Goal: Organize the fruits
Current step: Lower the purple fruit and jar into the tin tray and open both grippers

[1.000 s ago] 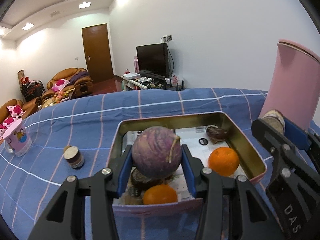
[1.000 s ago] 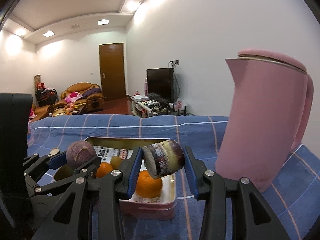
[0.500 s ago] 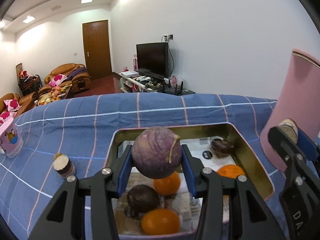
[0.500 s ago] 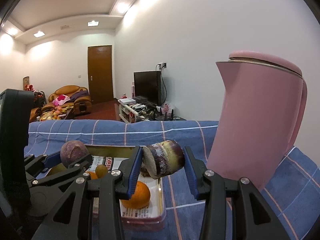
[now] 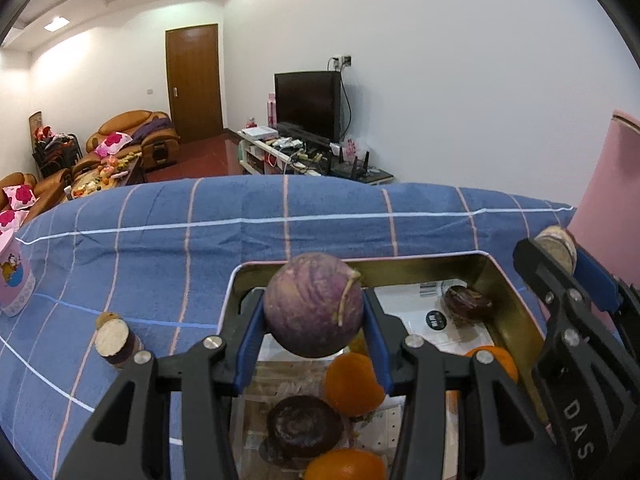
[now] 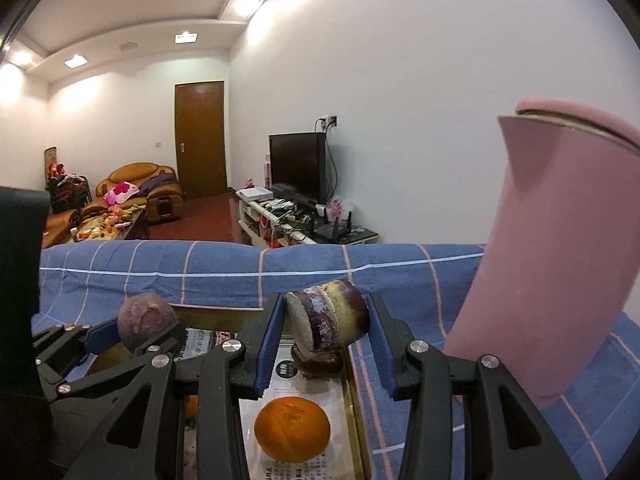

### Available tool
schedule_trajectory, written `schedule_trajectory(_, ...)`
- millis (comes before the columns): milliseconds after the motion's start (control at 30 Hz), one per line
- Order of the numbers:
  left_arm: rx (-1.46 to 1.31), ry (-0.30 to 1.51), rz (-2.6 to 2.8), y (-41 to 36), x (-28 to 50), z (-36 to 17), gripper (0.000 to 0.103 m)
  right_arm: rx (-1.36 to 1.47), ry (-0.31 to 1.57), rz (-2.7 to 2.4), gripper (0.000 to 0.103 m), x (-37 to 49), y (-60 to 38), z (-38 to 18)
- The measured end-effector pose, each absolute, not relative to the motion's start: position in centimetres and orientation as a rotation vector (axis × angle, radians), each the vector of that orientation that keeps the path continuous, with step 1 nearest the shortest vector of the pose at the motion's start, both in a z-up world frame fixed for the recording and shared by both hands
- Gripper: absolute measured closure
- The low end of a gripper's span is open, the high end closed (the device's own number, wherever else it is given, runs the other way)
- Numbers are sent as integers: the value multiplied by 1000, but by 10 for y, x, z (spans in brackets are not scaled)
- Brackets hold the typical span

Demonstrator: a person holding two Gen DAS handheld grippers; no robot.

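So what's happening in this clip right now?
A person holds a gripper in each hand over a gold tin tray on a blue plaid cloth. The left gripper clamps a round purple fruit; the right gripper clamps a cut sugarcane piece. Oranges and dark fruits lie in the tray; another sugarcane piece stands on the cloth.

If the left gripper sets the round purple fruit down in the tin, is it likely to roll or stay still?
The purple fruit looks almost spherical, so it would probably roll on the flat lining of the tin. The oranges and the dark fruit below it might stop it. Its skin looks smooth and firm, so the left gripper could slip slightly.
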State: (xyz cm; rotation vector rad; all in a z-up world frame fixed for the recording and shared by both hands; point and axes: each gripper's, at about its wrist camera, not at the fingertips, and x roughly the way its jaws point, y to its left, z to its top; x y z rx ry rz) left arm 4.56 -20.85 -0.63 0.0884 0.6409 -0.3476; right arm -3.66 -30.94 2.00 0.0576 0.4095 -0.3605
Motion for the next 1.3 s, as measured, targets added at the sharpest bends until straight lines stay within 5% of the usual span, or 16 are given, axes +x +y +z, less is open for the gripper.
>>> schedule_trajectory(1300,204,731,-319,-226,50,-17,53,231,588,-75,59,-6,-322,-5)
